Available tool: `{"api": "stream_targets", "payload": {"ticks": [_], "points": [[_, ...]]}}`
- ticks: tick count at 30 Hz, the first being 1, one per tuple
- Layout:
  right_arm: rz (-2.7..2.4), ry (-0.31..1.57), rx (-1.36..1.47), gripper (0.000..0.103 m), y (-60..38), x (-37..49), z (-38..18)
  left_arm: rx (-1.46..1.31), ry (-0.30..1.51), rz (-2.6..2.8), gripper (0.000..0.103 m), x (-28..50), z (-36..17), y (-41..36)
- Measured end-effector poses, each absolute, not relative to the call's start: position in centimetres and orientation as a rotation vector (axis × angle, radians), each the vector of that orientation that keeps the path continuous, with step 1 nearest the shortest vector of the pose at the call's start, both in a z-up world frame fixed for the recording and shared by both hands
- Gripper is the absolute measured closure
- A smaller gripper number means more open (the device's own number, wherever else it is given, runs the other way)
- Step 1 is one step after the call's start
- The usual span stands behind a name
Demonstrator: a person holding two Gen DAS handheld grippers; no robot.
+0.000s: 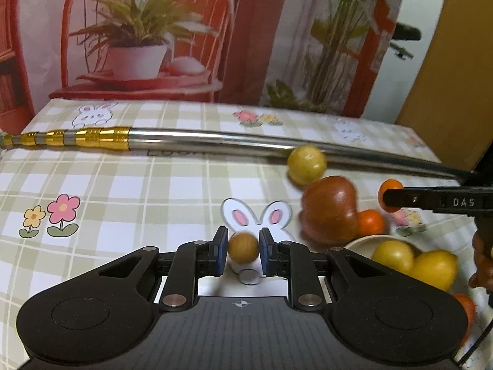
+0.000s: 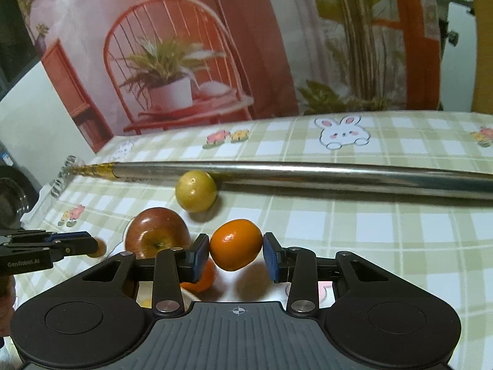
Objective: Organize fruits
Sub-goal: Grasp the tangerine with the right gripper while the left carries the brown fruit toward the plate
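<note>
While the left gripper (image 1: 243, 251) has its jaws clamped on a small brownish-yellow fruit (image 1: 243, 246) low in the frame, the right gripper (image 2: 235, 254) pinches an orange (image 2: 235, 244), both seemingly lifted for sorting. Right of centre in the left view, a bowl (image 1: 363, 242) holds lemons (image 1: 393, 256); an apple (image 2: 157, 231) and yellow fruit (image 2: 195, 191) wait on the bench (image 2: 369, 231) by a metal rod (image 2: 308, 174).
</note>
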State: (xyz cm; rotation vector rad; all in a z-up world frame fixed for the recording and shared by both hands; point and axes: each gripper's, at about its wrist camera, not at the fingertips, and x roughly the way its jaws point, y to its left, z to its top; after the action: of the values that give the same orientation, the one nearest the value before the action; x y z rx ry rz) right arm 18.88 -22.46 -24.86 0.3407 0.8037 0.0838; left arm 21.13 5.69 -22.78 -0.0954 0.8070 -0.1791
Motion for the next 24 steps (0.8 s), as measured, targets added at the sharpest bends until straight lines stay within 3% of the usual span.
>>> {"api": "stream_targets", "payload": {"ticks": [10,24], "points": [[0.071,0.737,0.363,0.068,-21.9,15.6,-22.8,-0.042,0.785,-0.232,0.086,19.1,-22.1,3.5],[0.073,0.736,0.384,0.068,-21.6,14.5,-22.9,-0.307,0.907,-0.23,0.084,20.2,-23.9,6.8]]}}
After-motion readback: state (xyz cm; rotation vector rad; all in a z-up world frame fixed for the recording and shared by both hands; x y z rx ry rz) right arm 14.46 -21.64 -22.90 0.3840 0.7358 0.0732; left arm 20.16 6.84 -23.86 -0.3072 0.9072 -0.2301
